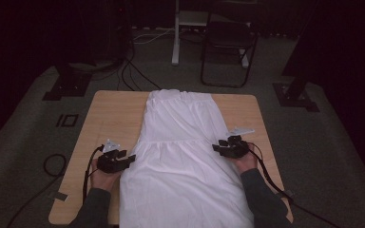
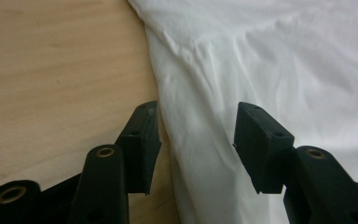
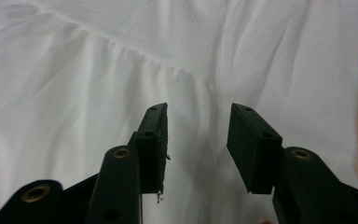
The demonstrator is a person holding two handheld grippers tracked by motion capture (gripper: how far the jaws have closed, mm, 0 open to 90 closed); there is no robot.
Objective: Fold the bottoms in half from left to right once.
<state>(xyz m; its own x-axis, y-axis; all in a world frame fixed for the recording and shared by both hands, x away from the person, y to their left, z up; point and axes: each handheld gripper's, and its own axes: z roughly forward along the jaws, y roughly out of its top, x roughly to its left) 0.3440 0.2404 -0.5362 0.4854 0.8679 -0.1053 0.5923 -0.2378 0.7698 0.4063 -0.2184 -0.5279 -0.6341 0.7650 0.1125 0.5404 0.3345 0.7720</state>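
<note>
Left to right. My left tool [image 1: 132,158] sits at the left edge of the white garment [image 1: 183,156], jaws parted about halfway, nothing gripped; in the left gripper view they straddle the cloth's edge [image 2: 200,140] over the wooden surface [image 1: 111,118]. The garment lies flat along the middle of the surface. My right tool [image 1: 216,147] sits at its right edge, jaws likewise half open above the gathered seam [image 3: 135,53], gripping nothing.

Dark grey long sleeves [image 1: 92,205] on both forearms. Both grippers, left [image 1: 129,159] and right [image 1: 217,146], black with blocky fingers [image 2: 261,140], brass-ringed pivot holes. Black cable [image 1: 86,173] trails from each; pale three-cornered plate [image 1: 110,145] on top.
</note>
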